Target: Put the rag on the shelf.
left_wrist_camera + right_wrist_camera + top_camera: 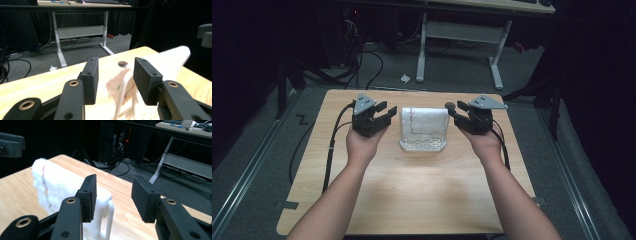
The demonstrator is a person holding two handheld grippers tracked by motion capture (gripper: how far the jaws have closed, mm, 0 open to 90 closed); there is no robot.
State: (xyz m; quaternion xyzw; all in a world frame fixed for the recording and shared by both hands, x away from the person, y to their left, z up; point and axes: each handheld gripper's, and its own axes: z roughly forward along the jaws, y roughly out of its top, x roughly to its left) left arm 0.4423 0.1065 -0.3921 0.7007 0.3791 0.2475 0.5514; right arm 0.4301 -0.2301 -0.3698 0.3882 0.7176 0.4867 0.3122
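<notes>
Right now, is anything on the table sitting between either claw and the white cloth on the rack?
Nothing visible is. The left claw and right claw hang open on either side of the white cloth draped over its clear rack, with bare wooden table in the gaps.

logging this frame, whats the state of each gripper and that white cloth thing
left gripper: open, fingers empty, left of the cloth
right gripper: open, fingers empty, right of the cloth
white cloth: draped over a clear basket, ungripped
</notes>
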